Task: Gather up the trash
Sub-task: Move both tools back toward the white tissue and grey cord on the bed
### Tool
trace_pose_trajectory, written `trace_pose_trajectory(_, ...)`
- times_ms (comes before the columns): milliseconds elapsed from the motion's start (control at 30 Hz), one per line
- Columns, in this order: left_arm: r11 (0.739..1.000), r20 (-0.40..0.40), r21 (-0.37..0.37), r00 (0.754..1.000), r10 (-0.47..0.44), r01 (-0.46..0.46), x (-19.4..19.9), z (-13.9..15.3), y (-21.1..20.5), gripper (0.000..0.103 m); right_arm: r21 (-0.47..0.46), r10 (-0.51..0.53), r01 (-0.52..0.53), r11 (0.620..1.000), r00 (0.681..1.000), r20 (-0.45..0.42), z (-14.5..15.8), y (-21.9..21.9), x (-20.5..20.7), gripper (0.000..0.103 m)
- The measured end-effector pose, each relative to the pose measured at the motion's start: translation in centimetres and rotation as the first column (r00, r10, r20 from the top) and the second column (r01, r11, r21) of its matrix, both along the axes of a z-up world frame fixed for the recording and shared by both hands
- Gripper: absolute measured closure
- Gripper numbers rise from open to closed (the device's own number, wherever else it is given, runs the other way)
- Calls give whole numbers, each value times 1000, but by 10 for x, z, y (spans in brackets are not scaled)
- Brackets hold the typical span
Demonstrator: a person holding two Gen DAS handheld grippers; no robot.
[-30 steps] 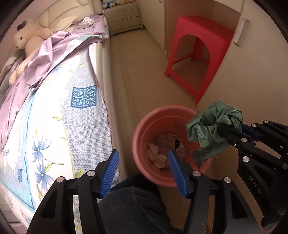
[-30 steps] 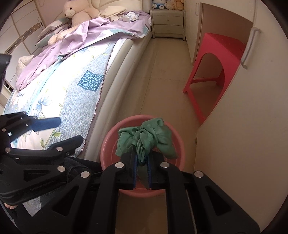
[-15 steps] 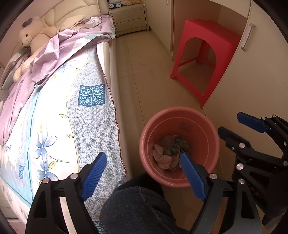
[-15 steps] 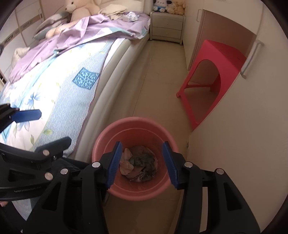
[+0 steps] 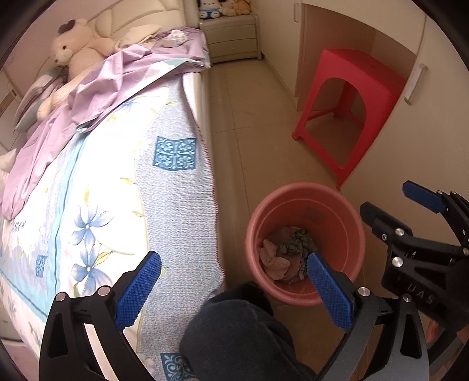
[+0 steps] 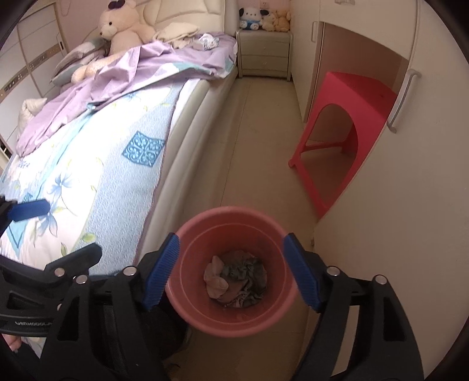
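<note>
Bedroom floor; green cloth (image 6: 244,271) in pink bucket (image 6: 187,307) below spread right claw (image 6: 231,271).

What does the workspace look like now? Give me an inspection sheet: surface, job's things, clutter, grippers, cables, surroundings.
Surface: beige tiled floor, bare between bed and wardrobe.
Job's things: pink bucket upright on the floor; green cloth and pale cloth lie inside.
Clutter: crumpled items on the purple sheet.
Grippers: left gripper and right gripper open, jaws just opening, nothing between them.
Cables: nothing seen.
Surroundings: bed, teddy bear, red stool, nightstand, wardrobe.
</note>
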State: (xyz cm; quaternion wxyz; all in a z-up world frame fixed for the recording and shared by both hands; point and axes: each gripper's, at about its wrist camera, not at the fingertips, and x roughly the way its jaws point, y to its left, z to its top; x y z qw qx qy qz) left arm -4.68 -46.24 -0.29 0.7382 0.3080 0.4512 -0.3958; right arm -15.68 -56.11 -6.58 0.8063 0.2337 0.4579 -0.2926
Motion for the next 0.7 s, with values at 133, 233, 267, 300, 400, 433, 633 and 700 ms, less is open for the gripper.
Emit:
trace_pose_trajectory(133, 999, 2, -16, 999, 48, -47, 10, 8, 20, 5, -34, -10, 11, 999, 1000, 20, 8, 7, 10, 19)
trace_pose_trajectory(233, 995, -2, -27, 996, 95, -95, 18, 13, 39, 5, -44, 24, -22, 999, 999, 48, 15, 18, 20, 19)
trace_pose_trajectory(267, 993, -3, -31, 994, 112, -112, 22, 15, 46, 5, -47, 43, -41, 998, 998, 41, 16, 23, 25, 19)
trace_pose_trajectory(300, 991, -4, -37, 991, 132, -132, 26, 17, 56, 5, -58, 60, -58, 997, 998, 33, 18, 28, 31, 18)
trace_pose_trajectory(400, 980, -3, -46, 981, 194, -194, 38, 23, 85, 5, -46, 128, -125, 991, 991, 49, 21, 47, 47, 18)
trace_pose_trajectory(433, 975, -6, -50, 977, 215, -215, 42, 25, 95, 5, -42, 140, -137, 990, 989, 55, 23, 52, 50, 18)
trace_pose_trajectory(633, 937, -12, -60, 939, 343, -343, 66, 30, 157, 5, -14, 206, -206, 979, 973, 101, 30, 89, 81, 18)
trace_pose_trajectory(700, 924, -15, -62, 926, 378, -378, 72, 31, 177, 5, -16, 233, -233, 972, 966, 112, 34, 103, 90, 18)
